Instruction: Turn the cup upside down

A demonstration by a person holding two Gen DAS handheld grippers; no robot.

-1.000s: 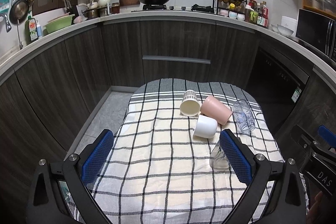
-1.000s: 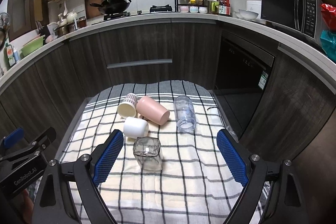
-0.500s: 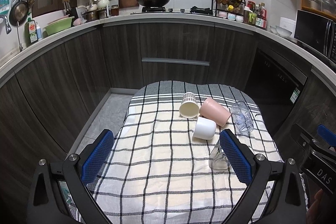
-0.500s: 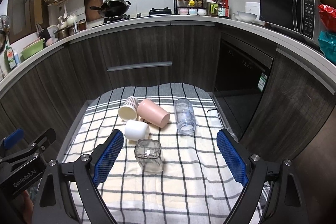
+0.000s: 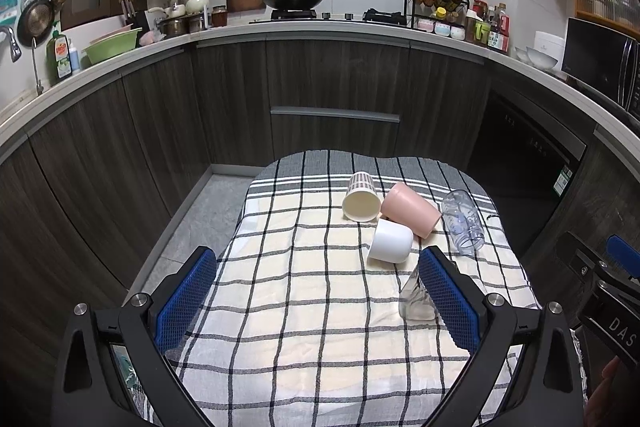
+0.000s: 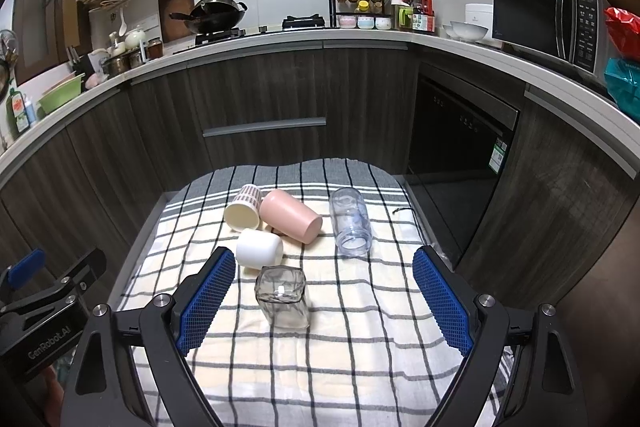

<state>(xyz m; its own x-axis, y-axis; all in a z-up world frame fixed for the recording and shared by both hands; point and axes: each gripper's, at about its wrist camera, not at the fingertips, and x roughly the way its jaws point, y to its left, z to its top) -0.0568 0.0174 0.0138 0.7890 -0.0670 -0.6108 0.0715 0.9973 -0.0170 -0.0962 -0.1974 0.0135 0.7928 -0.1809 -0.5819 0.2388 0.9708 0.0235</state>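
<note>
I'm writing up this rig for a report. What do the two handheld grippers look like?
Both are matte black frames with two angled fingers, silver bolts at the joints, and blue pads with a mesh texture. The left gripper body reads "GenRobot.AI" in white in the right wrist view. The right gripper shows white letters "DAS" and a blue tab in the left wrist view. No cables or sleeves show.

Checked cloth (image 6: 360,347), black wok (image 6: 218,14), microwave (image 6: 548,19), green basin (image 5: 112,45)

three opaque cups (image 6: 291,214), two clear glasses (image 6: 283,296) — one checked cloth (image 6: 340,347)

Both tongs slightly farther from cups (image 6: 280,223).
</note>
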